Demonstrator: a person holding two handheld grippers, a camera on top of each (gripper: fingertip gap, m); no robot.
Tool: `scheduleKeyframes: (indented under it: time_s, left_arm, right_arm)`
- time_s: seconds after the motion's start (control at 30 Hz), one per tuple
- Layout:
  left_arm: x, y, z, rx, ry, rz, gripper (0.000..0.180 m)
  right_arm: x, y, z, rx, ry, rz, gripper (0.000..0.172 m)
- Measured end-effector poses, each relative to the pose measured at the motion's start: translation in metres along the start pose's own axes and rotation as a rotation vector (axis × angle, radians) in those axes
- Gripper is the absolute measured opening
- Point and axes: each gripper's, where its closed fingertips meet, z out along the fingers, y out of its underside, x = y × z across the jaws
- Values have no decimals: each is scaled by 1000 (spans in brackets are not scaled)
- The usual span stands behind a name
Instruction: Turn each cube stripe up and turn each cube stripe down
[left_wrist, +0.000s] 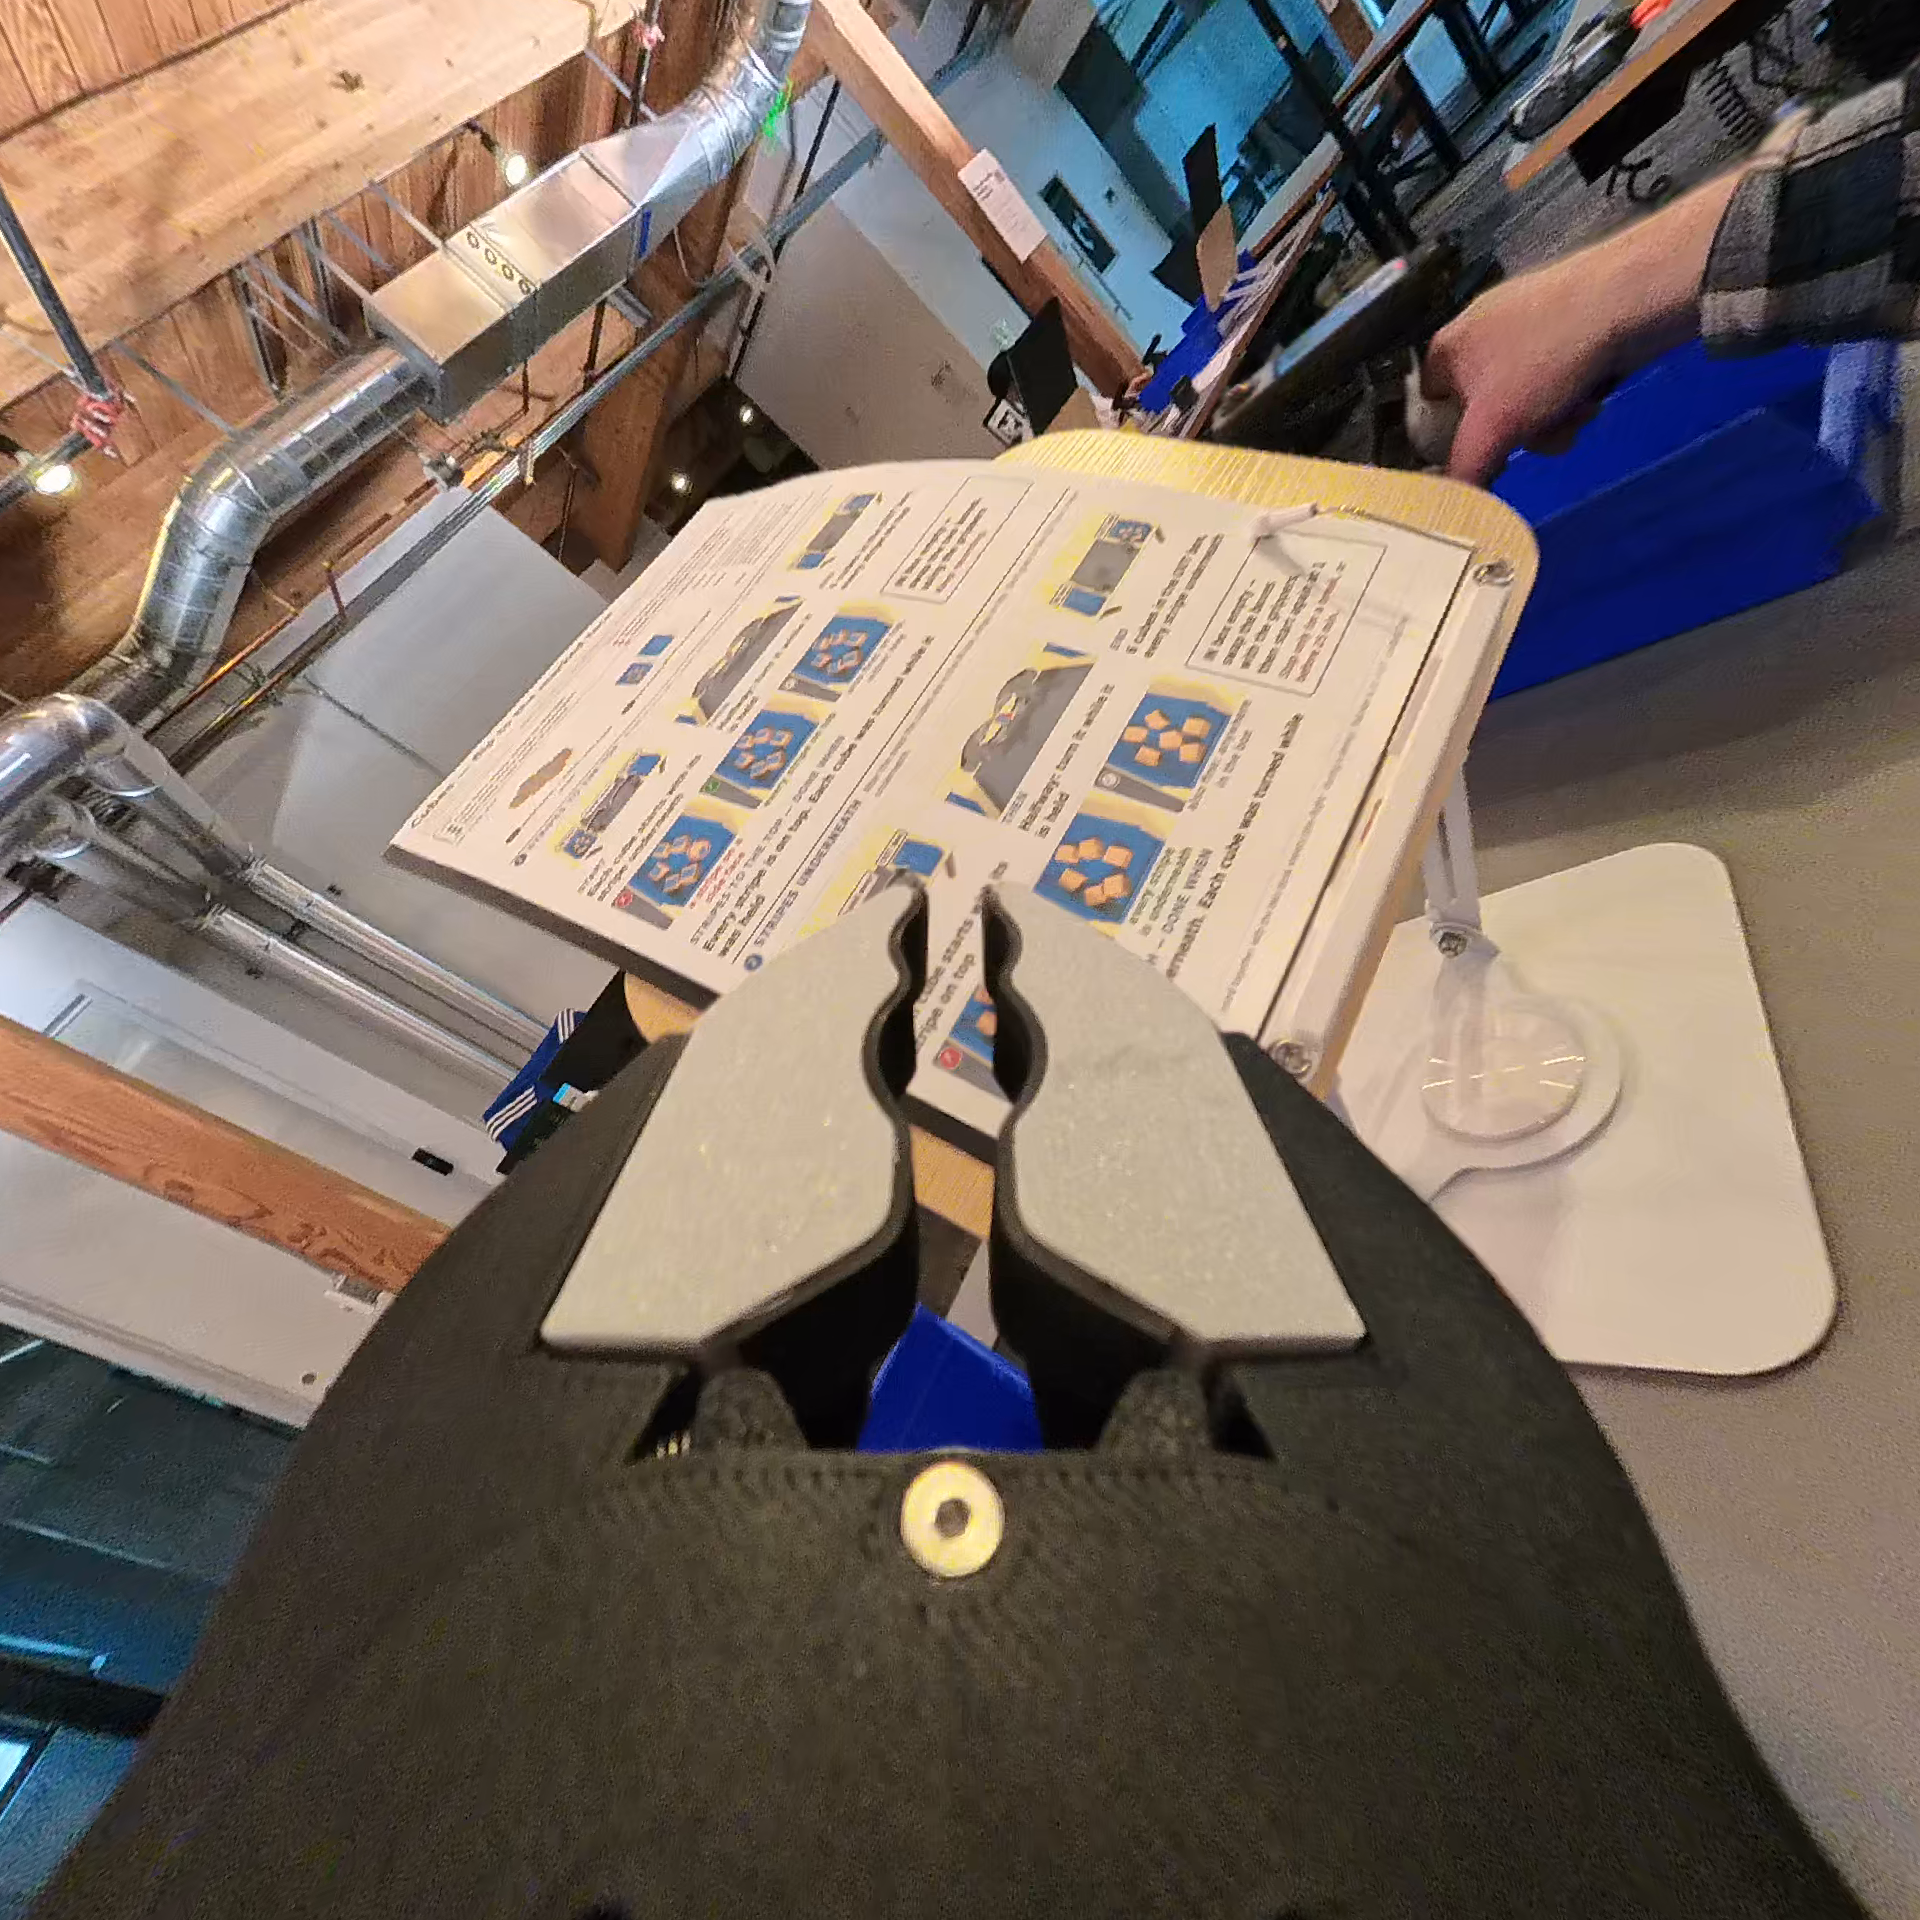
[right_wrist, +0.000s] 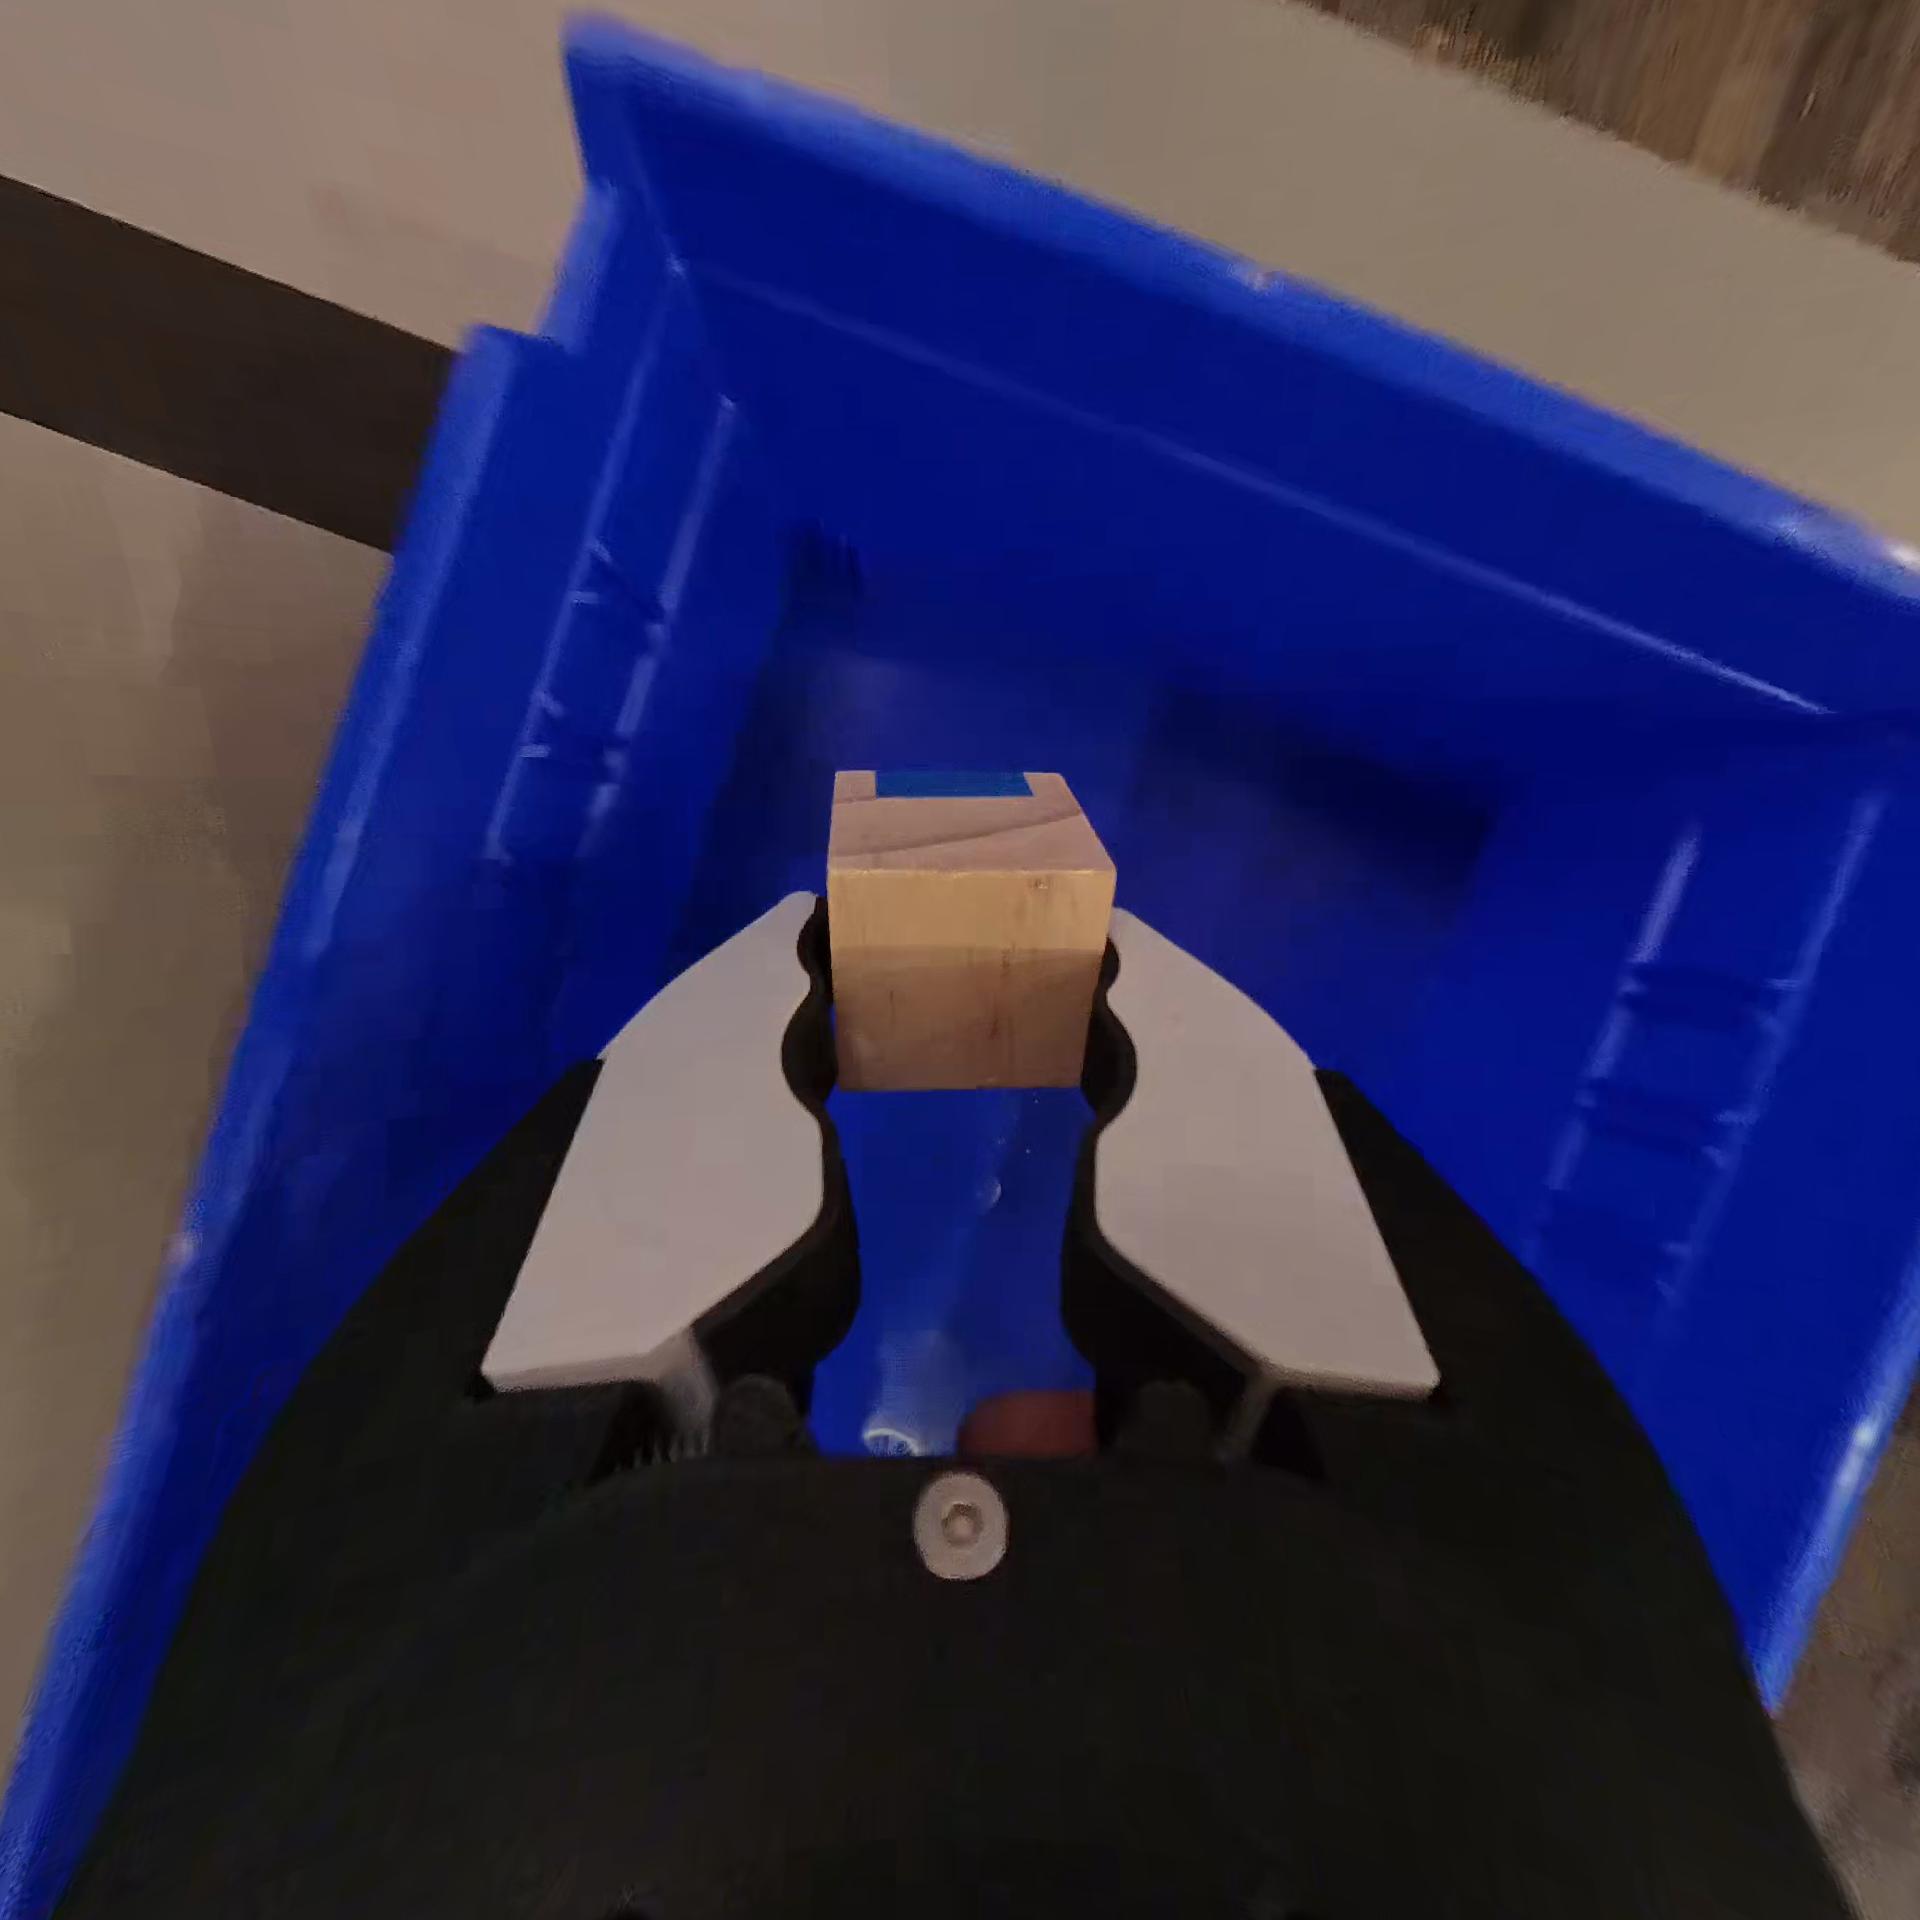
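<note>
Left gripper: the left gripper (left_wrist: 954, 909) points up and away from the work, toward an instruction sheet (left_wrist: 935, 707) on a tilted wooden stand (left_wrist: 1496, 540). Its two fingers stand nearly together with a thin slit between the tips and nothing between them.

Bystander: a person's hand (left_wrist: 1507, 364) reaches toward a blue bin (left_wrist: 1683, 540) at the far right of the left wrist view.

Right gripper: the right gripper (right_wrist: 966, 935) hangs over the inside of a blue bin (right_wrist: 1351, 499) and pinches a wooden cube (right_wrist: 966, 987), one finger pressed against each side face.

Cube: it sits between the fingertips, its near face toward the camera. A blue stripe (right_wrist: 954, 785) shows along the far edge of its upper face, so the striped face itself seems to point away.

Step in hand: judging by the grip, a cube is lifted and mid-turn above the bin floor.

Next move: it likely calls for rolling the wrist until the stripe faces up or down as required, then lowering the cube flat before letting go.

Risk: the cube may land tilted.
</note>
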Motion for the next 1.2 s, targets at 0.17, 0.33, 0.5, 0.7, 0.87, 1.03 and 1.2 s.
scheduleKeyframes:
  time_s: [0.17, 0.33, 0.5, 0.7, 0.87, 1.03, 1.2]
  left_arm:
    - [-2, 15, 3, -46, 3, -15, 10]
    - [-2, 27, 6, -90, 12, -37, 14]
    - [-8, 37, 2, -138, 21, -43, 21]
    - [-21, 78, -22, -279, 108, -85, 37]
    - [4, 153, -48, -516, 324, -150, 49]
    - [40, 223, -52, -723, 474, -156, 60]
    - [58, 274, -48, -884, 550, -101, 70]
  right_arm:
    - [5, 17, 30, -135, 43, -16, 46]
    - [-1, 17, 41, -171, 24, -10, 47]
    - [-1, -3, 9, -52, -25, 31, 67]
    - [-11, -48, -76, 264, -61, 25, 58]
    - [-35, -62, -110, 355, -84, -43, 54]
    - [-61, -69, -115, 383, -141, -101, 52]
    - [-81, -73, -114, 391, -190, -138, 50]
